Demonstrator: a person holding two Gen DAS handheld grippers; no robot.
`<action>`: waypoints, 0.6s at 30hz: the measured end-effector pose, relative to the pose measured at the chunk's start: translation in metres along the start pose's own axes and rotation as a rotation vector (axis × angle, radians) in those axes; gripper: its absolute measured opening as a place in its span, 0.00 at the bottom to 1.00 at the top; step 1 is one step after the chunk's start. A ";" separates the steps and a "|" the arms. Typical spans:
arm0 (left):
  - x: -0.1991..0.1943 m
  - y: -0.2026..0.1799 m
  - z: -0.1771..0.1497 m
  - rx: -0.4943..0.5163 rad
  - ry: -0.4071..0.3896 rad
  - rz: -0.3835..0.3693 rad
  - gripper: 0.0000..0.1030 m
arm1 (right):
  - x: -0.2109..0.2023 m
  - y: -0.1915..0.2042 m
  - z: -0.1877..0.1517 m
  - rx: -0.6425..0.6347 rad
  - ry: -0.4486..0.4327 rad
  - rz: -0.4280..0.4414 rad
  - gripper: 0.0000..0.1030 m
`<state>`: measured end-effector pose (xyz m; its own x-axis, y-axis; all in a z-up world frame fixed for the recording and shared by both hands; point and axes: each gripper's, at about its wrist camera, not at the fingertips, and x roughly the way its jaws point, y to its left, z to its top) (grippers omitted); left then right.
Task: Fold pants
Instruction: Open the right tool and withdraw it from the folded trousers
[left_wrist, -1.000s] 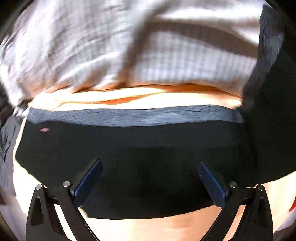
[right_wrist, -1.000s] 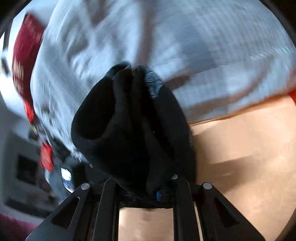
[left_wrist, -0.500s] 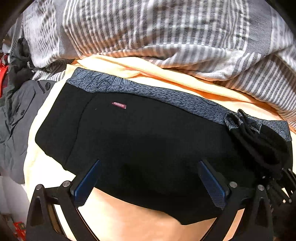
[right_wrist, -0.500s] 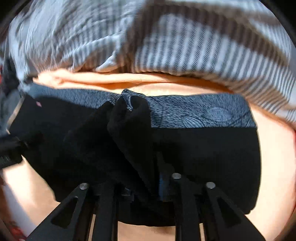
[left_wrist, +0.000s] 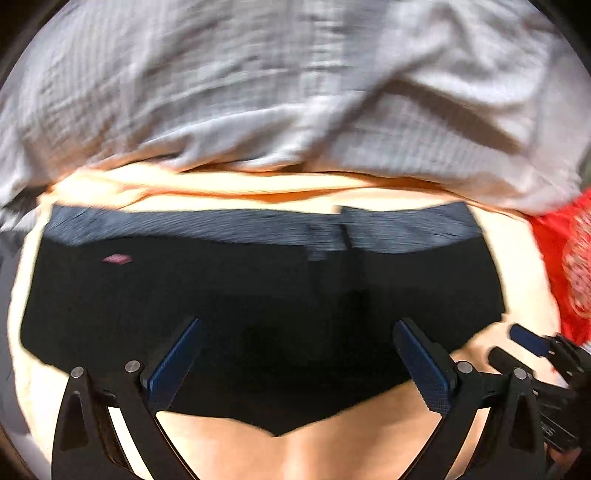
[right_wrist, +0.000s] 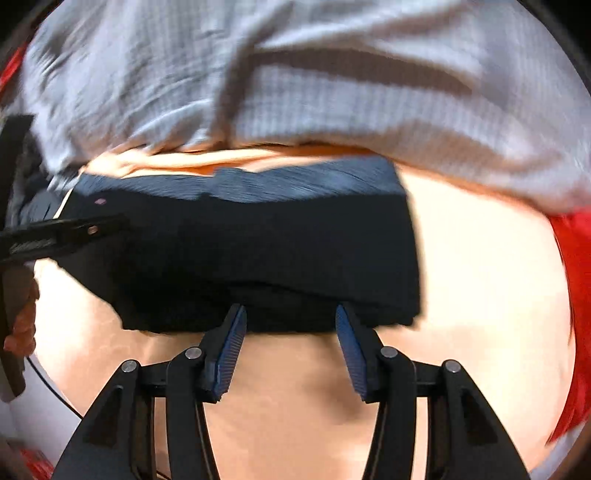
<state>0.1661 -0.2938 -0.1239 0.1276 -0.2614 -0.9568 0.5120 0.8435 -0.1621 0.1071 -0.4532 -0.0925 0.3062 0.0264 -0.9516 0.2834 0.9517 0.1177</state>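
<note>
The black pants (left_wrist: 258, 295) lie folded on a peach sheet (left_wrist: 332, 450), their grey patterned waistband (left_wrist: 207, 225) at the far edge. My left gripper (left_wrist: 295, 325) hovers over their near half, wide open and holding nothing. In the right wrist view the folded pants (right_wrist: 280, 251) form a thick stack. My right gripper (right_wrist: 290, 310) is at the stack's near edge with its jaws opening. Its pads (right_wrist: 232, 347) stand apart and no cloth is pinched between them. The right gripper also shows at the right edge of the left wrist view (left_wrist: 532, 343).
A grey striped blanket (left_wrist: 277, 92) is bunched along the back of the bed. Red fabric (right_wrist: 580, 295) lies to the right and dark grey clothes (right_wrist: 33, 177) to the left. A hand (right_wrist: 22, 325) holds the left gripper's handle at the left edge.
The right gripper held a bunched black pant end, carried it over the pants, and now has let go with jaws apart. The left gripper stayed open and shifted sideways.
</note>
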 end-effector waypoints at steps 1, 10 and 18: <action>0.002 -0.009 0.002 0.017 0.003 -0.016 1.00 | 0.002 -0.007 -0.001 0.016 0.006 -0.005 0.53; 0.061 -0.049 0.012 0.026 0.136 -0.126 0.36 | 0.006 -0.040 -0.018 0.125 0.051 0.030 0.53; 0.067 -0.043 -0.008 -0.004 0.165 -0.095 0.05 | 0.001 -0.051 -0.019 0.164 0.043 0.063 0.50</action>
<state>0.1463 -0.3436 -0.1832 -0.0618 -0.2596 -0.9637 0.5114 0.8210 -0.2539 0.0754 -0.4959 -0.1044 0.2896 0.1007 -0.9518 0.4108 0.8851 0.2186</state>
